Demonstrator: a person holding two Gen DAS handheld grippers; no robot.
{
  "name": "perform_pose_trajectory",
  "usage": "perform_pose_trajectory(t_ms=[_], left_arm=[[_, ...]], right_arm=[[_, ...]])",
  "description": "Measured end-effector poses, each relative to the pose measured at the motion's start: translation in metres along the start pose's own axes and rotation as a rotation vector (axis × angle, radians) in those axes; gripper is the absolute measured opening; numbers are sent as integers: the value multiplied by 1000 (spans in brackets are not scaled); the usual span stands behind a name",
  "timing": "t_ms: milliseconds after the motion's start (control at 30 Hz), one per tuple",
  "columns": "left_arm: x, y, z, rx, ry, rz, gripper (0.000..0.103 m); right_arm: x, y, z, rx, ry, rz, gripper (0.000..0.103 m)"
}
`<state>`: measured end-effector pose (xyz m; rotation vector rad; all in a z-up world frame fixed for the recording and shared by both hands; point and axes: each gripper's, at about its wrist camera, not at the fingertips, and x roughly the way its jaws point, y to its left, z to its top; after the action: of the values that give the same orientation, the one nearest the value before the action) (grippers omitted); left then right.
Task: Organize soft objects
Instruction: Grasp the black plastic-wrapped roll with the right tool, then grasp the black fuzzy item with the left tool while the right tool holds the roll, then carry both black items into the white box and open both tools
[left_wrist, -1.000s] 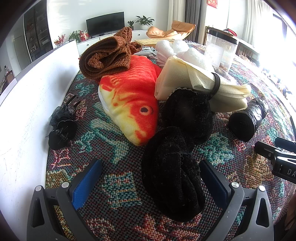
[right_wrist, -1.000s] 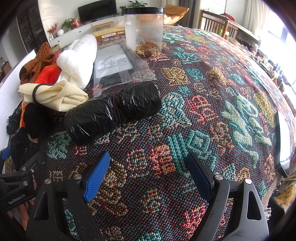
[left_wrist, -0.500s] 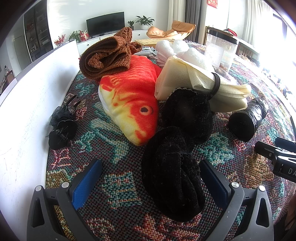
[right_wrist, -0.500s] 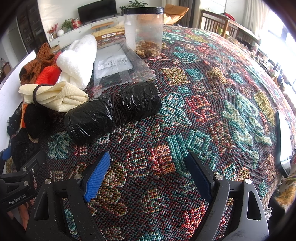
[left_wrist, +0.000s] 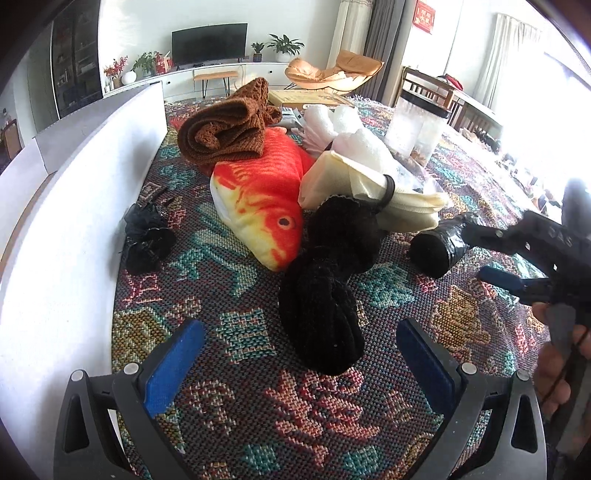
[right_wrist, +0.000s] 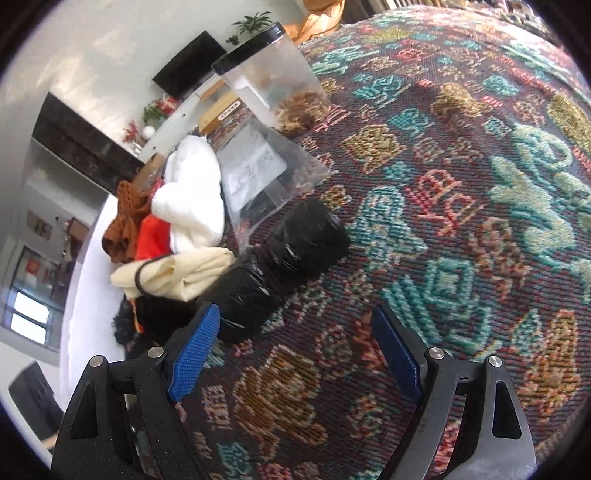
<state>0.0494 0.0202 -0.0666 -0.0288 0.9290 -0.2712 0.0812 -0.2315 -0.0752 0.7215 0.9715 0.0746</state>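
A pile of soft things lies on the patterned tablecloth. A black knitted bundle lies just ahead of my open, empty left gripper. Behind it are an orange fish plush, a brown knit, a cream cloth with a black band and a white fluffy item. A black wrapped roll lies just beyond my open, empty right gripper, close to its left finger. The right gripper also shows at the right of the left wrist view.
A white wall panel borders the table's left side. A small black crumpled item lies against it. A clear jar with a black lid and a clear plastic bag stand behind the roll.
The right gripper has lifted, tilted and moved forward toward the black roll. The left gripper has drawn back and up a little from the black bundle.
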Motion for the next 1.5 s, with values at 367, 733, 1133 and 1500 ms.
perform_pose_trajectory(t_ms=[367,733,1133,1500], left_arm=[[-10,-13,20,84,7,3,103],[57,-36,29,119,196,115,51],[-62,7,31,-59,15,-113,28],[-165,161,32,-269,-156,167,29]], right_arm=[[-2,15,14,-133,35,-147,46],[-52,-6,-11,-232,-142,-205,45],[-87,19,-8,-202,-74,76,45],[-58,236,-70,-486,166,457,45]])
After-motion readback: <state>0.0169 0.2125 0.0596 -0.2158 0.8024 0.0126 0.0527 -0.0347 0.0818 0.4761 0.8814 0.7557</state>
